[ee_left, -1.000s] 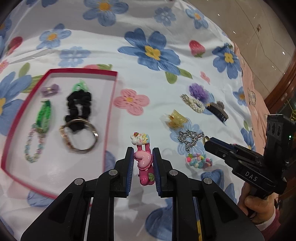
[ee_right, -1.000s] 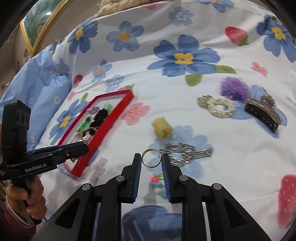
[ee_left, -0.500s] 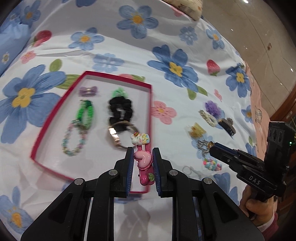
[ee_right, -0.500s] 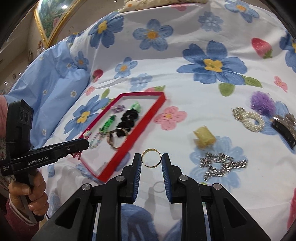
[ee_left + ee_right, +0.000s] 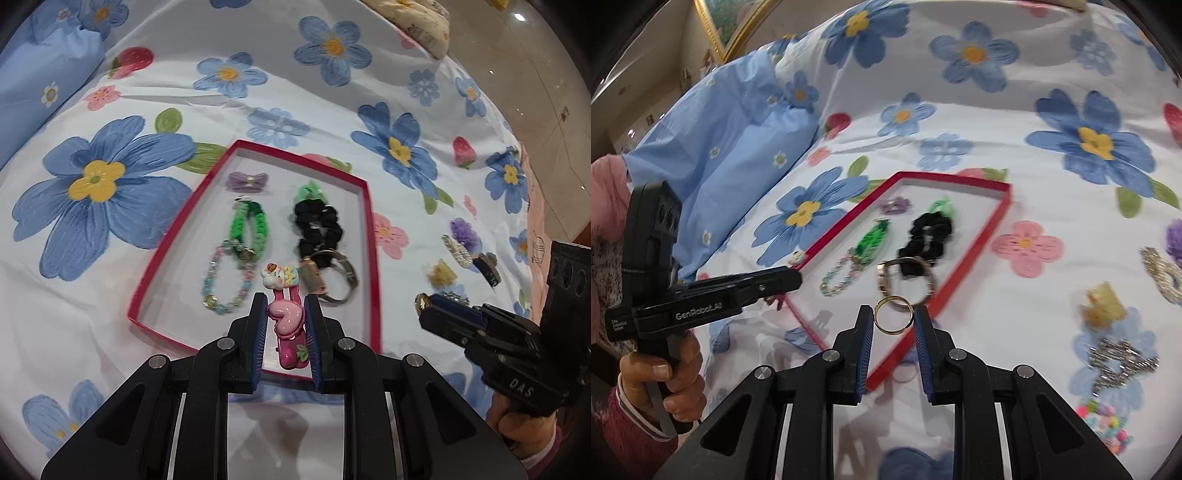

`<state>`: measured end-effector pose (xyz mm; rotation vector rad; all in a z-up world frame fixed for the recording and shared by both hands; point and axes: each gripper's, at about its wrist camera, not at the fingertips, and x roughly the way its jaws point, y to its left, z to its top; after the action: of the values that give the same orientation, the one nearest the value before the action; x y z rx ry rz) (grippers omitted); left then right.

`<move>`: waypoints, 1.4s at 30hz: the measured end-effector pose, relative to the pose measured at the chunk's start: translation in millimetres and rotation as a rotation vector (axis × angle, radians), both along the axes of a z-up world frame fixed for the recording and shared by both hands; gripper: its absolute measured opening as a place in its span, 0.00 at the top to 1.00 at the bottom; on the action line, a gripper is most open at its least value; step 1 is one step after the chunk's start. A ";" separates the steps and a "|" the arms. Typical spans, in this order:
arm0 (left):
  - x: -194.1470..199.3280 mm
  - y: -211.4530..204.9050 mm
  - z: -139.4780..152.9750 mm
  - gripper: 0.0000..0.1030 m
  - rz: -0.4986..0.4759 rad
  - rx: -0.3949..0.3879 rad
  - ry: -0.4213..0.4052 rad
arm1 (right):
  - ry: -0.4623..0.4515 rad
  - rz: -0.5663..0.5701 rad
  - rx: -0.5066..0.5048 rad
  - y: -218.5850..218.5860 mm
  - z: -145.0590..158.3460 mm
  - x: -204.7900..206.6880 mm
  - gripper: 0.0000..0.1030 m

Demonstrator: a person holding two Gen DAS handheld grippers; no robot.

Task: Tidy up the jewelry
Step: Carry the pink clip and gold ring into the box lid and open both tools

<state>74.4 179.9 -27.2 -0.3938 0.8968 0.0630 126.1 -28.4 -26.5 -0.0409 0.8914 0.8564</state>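
Jewelry fills both my grips: my left hand-held gripper (image 5: 285, 325) is closed on a glossy pink plastic hair clip (image 5: 287, 325) with a heart charm, and my right hand-held gripper (image 5: 893, 320) pinches a thin gold ring (image 5: 893, 315) upright. Beyond them, the shallow red-rimmed tray (image 5: 372, 236) on the flowered bedsheet (image 5: 110, 314) holds a beaded bracelet (image 5: 226, 282), a braided green band (image 5: 246, 225), a ruffled black scrunchie (image 5: 317, 229) and a metal watch (image 5: 328, 280).

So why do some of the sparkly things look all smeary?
Right wrist view: motion blur smears the yellow clip and silver chain, while the gold ring looks sharp. Left wrist view: crisper overall, pink hair clip sharp, though the watch is slightly blurred.
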 end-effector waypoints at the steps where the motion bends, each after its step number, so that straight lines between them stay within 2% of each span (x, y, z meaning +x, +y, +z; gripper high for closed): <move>1: 0.3 2.9 -1.5 0.82 0.003 -0.001 0.003 | 0.003 0.008 -0.003 4.5 -1.5 -0.8 0.78; 14: 16.9 31.7 -28.2 0.82 0.018 0.005 0.066 | 0.042 0.105 -0.104 57.2 -34.6 4.5 0.78; 29: 36.7 26.7 -57.4 0.82 -0.016 0.042 0.152 | 0.059 0.181 -0.266 82.6 -59.0 12.6 0.78; 36: 38.6 24.1 -58.9 0.82 -0.028 0.063 0.163 | 0.040 0.222 -0.335 94.4 -64.6 11.7 0.78; 42: 39.8 23.4 -58.7 0.82 -0.027 0.070 0.168 | 0.063 0.252 -0.347 96.7 -64.3 15.7 0.77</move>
<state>114.1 203.3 -85.9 -0.3140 1.0619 0.1041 141.8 68.3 -90.8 -0.4371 1.1017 0.9305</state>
